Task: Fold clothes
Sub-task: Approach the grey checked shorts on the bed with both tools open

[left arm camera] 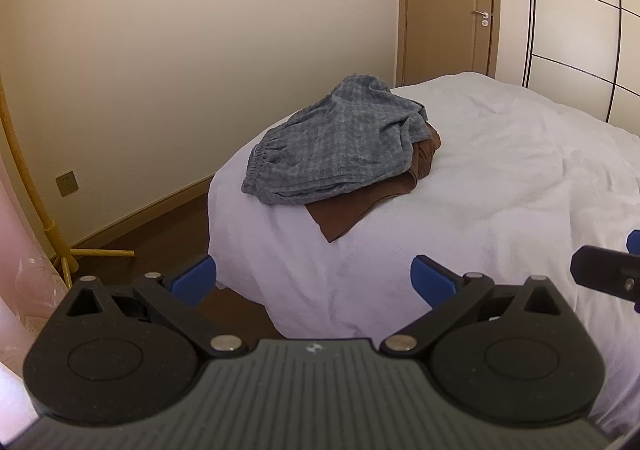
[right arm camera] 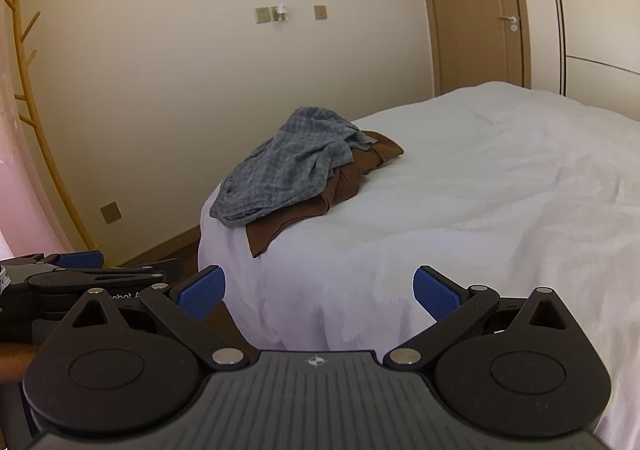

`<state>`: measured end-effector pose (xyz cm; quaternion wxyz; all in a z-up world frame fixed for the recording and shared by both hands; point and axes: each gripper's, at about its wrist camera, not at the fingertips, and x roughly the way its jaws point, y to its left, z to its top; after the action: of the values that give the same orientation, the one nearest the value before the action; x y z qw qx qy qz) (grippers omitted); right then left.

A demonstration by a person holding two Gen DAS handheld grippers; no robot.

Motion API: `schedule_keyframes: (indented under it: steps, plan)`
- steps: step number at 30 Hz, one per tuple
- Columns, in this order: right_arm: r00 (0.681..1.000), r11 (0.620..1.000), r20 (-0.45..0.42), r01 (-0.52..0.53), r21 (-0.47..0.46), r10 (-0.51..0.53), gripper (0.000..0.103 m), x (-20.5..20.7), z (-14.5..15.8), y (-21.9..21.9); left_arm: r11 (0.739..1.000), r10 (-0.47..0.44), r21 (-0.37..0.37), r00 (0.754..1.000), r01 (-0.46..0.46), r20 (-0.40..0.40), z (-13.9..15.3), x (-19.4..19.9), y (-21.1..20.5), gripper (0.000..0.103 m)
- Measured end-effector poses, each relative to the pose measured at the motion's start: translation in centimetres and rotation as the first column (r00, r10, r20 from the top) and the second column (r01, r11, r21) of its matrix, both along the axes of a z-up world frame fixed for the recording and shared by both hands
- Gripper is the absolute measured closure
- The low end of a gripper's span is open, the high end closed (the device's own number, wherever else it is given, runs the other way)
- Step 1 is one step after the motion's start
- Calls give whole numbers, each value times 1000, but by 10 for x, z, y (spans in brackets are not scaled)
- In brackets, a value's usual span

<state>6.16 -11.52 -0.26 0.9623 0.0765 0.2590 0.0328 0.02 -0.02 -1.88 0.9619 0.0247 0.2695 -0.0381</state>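
A crumpled grey checked garment with an elastic waistband [left arm camera: 336, 145] lies on top of a brown garment [left arm camera: 348, 209] near the corner of a white bed [left arm camera: 500, 177]. Both also show in the right wrist view, the grey garment [right arm camera: 288, 177] over the brown one [right arm camera: 352, 177]. My left gripper [left arm camera: 314, 282] is open and empty, held short of the bed's corner. My right gripper [right arm camera: 319, 292] is open and empty, also in front of the bed. Each gripper shows at the edge of the other's view: the right one [left arm camera: 612, 274], the left one [right arm camera: 80, 274].
A wooden coat stand [left arm camera: 60, 246] stands by the wall at left. A pink curtain [left arm camera: 16, 250] hangs at the far left. A closed door [left arm camera: 480, 9] and white wardrobe panels [left arm camera: 580, 29] lie beyond the bed. Dark floor [left arm camera: 160, 234] runs between bed and wall.
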Motion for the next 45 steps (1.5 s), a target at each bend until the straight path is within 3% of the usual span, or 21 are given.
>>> schedule_keyframes:
  steps: [11, 45]
  plan:
    - [1000, 1000, 7, 15, 13, -15, 0, 0, 0, 2, 999, -42, 8, 999, 42, 7, 4, -2, -3, 1]
    - [1000, 1000, 8, 17, 25, -18, 0, -3, 4, -2, 998, -55, 22, 998, 54, 8, 6, -5, -9, 1]
